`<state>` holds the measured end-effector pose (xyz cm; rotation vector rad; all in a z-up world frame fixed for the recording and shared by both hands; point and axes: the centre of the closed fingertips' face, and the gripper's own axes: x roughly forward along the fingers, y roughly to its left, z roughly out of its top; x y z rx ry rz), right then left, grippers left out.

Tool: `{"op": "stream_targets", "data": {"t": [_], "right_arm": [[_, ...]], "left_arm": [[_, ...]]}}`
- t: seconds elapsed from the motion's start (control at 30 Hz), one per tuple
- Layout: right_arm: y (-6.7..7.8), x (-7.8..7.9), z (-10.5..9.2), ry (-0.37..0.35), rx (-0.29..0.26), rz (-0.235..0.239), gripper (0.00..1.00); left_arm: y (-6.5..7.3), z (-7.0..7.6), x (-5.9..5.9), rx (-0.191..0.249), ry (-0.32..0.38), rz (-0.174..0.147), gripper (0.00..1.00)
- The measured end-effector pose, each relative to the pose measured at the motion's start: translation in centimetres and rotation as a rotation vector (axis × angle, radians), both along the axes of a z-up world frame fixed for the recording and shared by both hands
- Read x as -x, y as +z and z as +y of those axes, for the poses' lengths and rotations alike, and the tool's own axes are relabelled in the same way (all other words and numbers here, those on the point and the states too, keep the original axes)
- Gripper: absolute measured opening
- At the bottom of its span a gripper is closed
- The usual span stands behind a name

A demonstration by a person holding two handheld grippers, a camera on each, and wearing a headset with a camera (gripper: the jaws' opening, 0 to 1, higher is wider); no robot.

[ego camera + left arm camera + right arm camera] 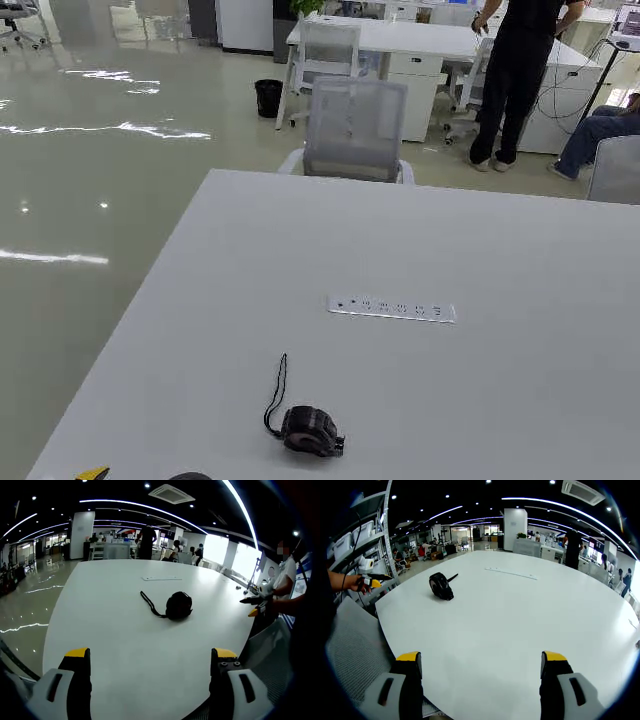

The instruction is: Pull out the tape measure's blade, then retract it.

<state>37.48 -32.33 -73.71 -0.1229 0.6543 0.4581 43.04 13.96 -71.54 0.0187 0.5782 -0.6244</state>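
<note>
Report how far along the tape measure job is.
Done: nothing; the tape measure lies untouched on the table, no blade showing. In hand: nothing; left gripper and right gripper are open, short of it. To do: grip it, pull the blade out, retract.

We see a smooth, matt white table [500, 400] — the tape measure [312, 431] looks like dark plastic, and the floor [90, 200] shines like glass.
</note>
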Motion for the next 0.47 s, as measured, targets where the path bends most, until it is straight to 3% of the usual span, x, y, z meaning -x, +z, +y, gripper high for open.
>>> {"op": "stream_targets", "data": {"t": [0.47], "right_arm": [[0.03, 0.11, -0.17, -0.007, -0.002, -0.003, 1.0]], "left_arm": [[-0.02, 0.0, 0.14, 0.002, -0.001, 0.0, 0.99]]}}
